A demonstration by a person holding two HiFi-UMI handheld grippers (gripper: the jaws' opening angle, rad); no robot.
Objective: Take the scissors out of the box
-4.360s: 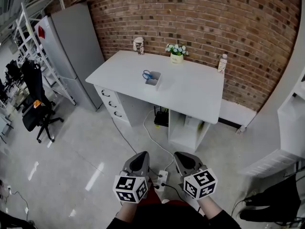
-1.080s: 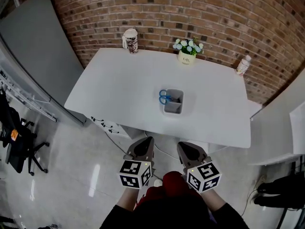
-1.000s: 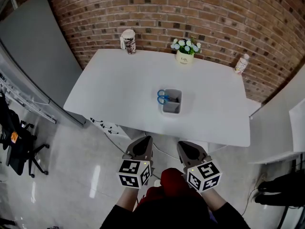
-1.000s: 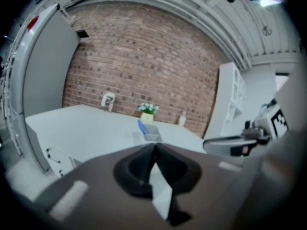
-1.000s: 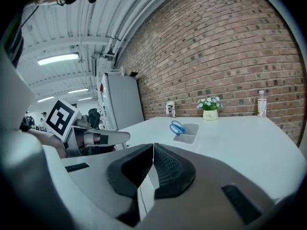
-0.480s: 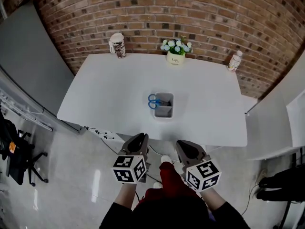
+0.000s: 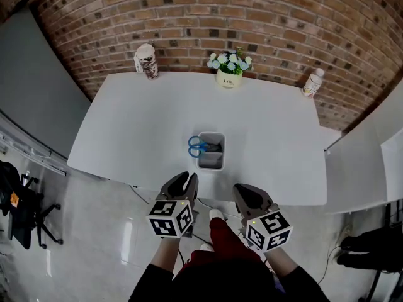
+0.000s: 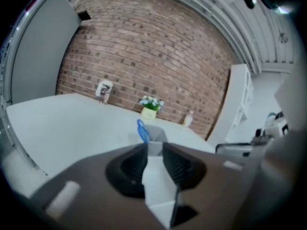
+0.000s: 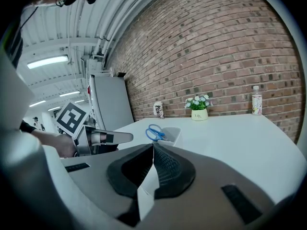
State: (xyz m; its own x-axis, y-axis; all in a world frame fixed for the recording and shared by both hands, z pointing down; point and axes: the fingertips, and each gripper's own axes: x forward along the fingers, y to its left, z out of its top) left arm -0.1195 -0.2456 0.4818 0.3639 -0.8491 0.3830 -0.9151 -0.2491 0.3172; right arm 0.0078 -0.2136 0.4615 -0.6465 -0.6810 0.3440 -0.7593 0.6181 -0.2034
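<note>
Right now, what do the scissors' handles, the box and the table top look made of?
Scissors: the handles look like blue plastic, going by the even, saturated colour. The blades sit down inside and are too small to judge.
Box: probably matte grey plastic, with thin walls and rounded corners.
Table: a smooth white top, likely laminate or painted board. The look leaves that open.

Holds the left gripper [image 7: 181, 180] and right gripper [image 7: 244, 192] side by side out front, both tilted slightly downward — opening the left's jaws, nothing between them, with the right's jaws pressed together, empty.
</note>
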